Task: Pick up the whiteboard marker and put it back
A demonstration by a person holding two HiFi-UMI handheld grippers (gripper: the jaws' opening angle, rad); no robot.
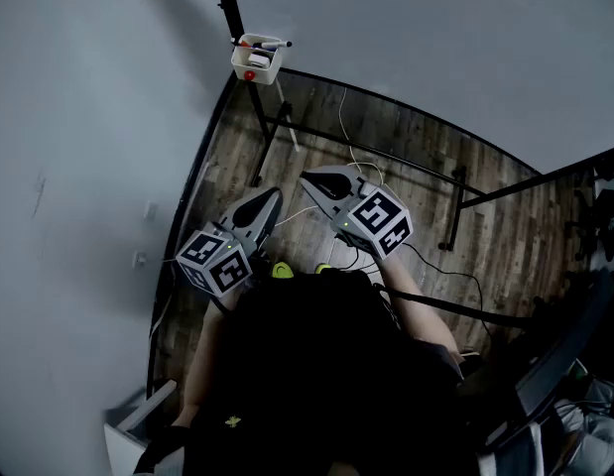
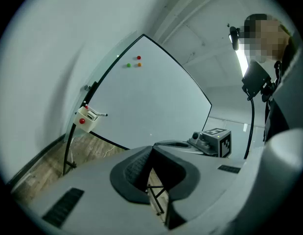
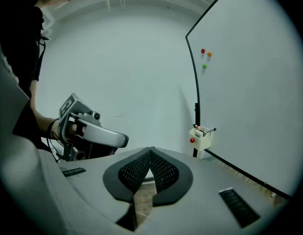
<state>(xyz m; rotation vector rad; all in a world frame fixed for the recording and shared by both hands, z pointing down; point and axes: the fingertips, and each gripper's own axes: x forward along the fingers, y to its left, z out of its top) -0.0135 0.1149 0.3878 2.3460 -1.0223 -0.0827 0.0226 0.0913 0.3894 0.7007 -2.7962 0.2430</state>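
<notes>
With jaws pressed together and empty, my left gripper [image 1: 275, 194] and right gripper [image 1: 307, 178] sit well apart from the marker tray [image 1: 255, 62]; only their views show magnets [image 2: 139, 58] above it.

Marker [image 1: 271, 44] in tray [image 1: 255, 66] on whiteboard [image 1: 435, 48]

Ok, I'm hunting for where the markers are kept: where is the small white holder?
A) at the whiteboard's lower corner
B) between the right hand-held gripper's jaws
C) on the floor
A: the white holder sits against the frame at the lower corner of the whiteboard, with a marker lying across its top.
</notes>
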